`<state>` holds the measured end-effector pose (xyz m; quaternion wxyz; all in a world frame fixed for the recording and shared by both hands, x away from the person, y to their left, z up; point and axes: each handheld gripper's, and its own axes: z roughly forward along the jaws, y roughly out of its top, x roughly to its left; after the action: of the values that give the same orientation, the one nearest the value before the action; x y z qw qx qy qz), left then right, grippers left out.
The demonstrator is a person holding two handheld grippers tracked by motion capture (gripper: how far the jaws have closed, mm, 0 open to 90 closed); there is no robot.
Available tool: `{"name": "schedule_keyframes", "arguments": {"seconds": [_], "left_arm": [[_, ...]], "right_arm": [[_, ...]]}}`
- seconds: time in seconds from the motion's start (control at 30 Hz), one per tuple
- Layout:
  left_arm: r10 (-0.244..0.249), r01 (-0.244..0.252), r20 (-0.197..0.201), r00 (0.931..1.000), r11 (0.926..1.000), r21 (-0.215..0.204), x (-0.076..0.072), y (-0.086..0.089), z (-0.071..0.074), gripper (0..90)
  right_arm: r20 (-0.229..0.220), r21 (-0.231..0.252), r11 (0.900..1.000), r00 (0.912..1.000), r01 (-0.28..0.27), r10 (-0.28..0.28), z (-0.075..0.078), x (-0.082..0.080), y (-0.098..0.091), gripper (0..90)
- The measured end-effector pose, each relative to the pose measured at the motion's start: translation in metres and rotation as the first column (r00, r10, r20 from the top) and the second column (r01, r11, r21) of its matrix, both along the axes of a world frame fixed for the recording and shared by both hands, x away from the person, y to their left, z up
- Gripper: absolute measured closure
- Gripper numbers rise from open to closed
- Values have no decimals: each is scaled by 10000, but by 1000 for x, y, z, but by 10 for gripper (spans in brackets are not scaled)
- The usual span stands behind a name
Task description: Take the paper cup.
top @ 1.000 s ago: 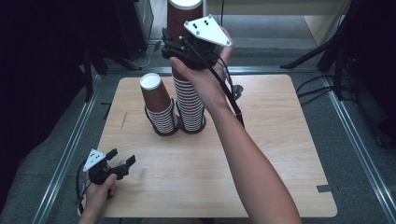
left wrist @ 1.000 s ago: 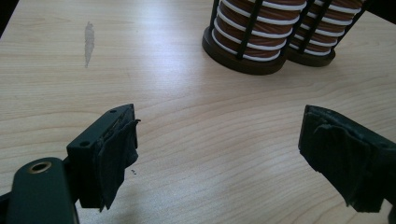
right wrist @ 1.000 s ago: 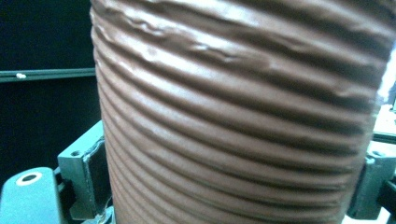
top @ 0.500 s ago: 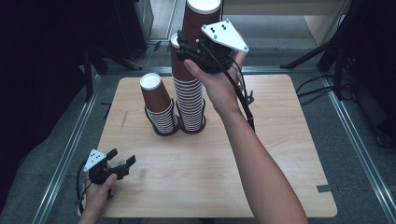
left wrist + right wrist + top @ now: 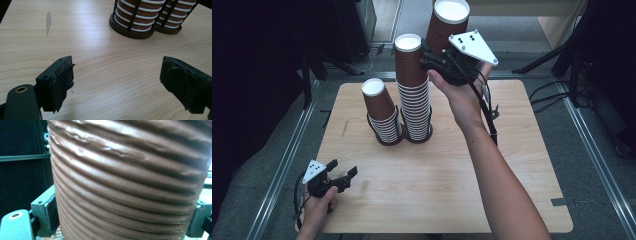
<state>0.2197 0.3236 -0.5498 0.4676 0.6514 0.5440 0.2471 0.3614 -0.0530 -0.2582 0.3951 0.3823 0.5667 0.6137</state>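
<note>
A brown paper cup (image 5: 447,22) is clamped in the right claw (image 5: 438,59), just beside and above the taller stack (image 5: 413,90). It should be kept upright and unsquashed, then lowered squarely. The left claw (image 5: 343,175) rests wide and empty on the table (image 5: 437,190).

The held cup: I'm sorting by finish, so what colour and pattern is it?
The ribbed paper cup is brown with horizontal ridges, clearest in the right gripper view.
</note>
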Motion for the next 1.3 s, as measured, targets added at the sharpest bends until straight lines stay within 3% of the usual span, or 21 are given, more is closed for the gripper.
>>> {"name": "schedule_keyframes", "arguments": {"seconds": [0.67, 0.9, 1.3], "left_arm": [[80, -80, 22, 10000, 9999, 127, 0, -2, 0, 118], [169, -170, 42, 9998, 9995, 254, 1, -3, 0, 120], [464, -465, 43, 9989, 9986, 247, 2, -2, 1, 131]], "right_arm": [[-546, -58, 9977, 9962, 682, -684, -40, -3, -44, 108], [-784, -465, 9939, 9916, 996, -1030, -65, -11, -59, 108], [-808, -891, 9890, 9889, 1177, -1250, -93, -25, -76, 108]]}}
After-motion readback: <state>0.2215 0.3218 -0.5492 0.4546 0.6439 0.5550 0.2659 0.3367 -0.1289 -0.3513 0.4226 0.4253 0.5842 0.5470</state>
